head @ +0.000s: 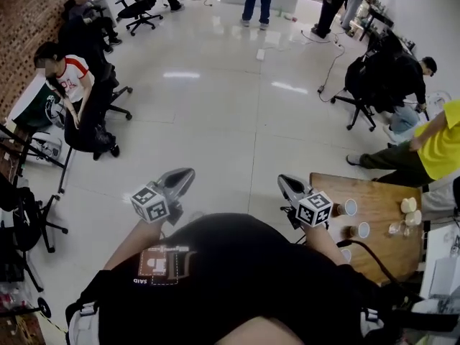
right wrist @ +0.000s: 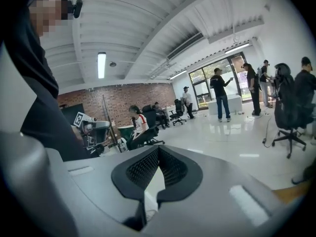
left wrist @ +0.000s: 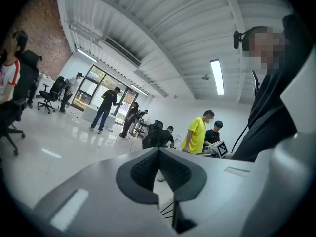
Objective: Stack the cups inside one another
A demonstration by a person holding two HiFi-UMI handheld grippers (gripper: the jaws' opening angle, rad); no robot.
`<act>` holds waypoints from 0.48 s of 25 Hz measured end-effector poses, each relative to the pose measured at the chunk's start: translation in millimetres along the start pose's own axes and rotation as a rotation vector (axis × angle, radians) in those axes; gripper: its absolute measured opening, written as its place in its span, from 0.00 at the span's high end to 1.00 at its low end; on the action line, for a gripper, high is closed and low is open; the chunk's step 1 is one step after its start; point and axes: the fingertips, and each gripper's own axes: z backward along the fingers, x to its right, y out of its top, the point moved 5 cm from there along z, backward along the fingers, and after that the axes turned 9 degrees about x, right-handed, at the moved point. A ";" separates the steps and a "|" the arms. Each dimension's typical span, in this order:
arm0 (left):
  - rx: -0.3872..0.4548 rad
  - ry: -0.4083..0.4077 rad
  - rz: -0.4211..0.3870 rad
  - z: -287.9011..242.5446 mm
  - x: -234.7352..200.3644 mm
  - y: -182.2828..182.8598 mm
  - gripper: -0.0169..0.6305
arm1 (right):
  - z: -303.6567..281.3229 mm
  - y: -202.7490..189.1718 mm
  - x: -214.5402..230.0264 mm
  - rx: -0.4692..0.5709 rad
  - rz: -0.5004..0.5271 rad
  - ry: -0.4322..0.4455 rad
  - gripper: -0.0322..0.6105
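Observation:
Three brown cups with pale insides stand apart on a wooden table (head: 374, 192) at the right of the head view: one (head: 348, 207) at the far side, one (head: 361, 230) in the middle, one (head: 346, 254) nearest me. My right gripper (head: 287, 184) is held shut and empty in the air just left of the table. The left gripper (head: 185, 176) is also shut and empty, farther left over the floor. Seen from its own camera, the left gripper (left wrist: 159, 152) has its jaws closed on nothing, and so does the right gripper (right wrist: 158, 149). Neither gripper view shows the cups.
Two cream cups (head: 409, 205) and a clear glass (head: 394, 228) sit near the table's right edge. A person in a yellow shirt (head: 438, 146) bends beside the table. Office chairs (head: 90, 131) and other people are spread over the glossy white floor (head: 215, 113).

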 end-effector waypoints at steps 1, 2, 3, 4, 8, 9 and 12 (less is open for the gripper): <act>-0.003 -0.012 0.009 -10.0 -9.5 2.1 0.97 | -2.7 0.6 9.0 0.001 -0.010 -0.030 0.93; -0.004 -0.031 0.014 -19.8 -20.9 3.3 0.97 | -7.1 1.6 17.2 0.003 -0.017 -0.058 0.93; -0.005 -0.057 0.014 -30.0 -33.8 4.3 0.97 | -12.8 3.7 23.5 0.007 -0.016 -0.082 0.93; -0.007 -0.088 0.014 -40.8 -46.8 6.0 0.97 | -18.9 7.0 28.0 0.013 -0.009 -0.106 0.93; -0.038 -0.209 0.020 -77.2 -90.7 27.7 0.97 | -41.2 21.6 28.7 0.049 -0.012 -0.226 0.93; -0.052 -0.234 0.014 -81.5 -100.0 34.4 0.97 | -46.3 23.0 25.5 0.056 -0.024 -0.250 0.93; -0.090 -0.297 0.004 -100.0 -131.3 50.3 0.97 | -59.5 27.9 22.0 0.076 -0.058 -0.326 0.93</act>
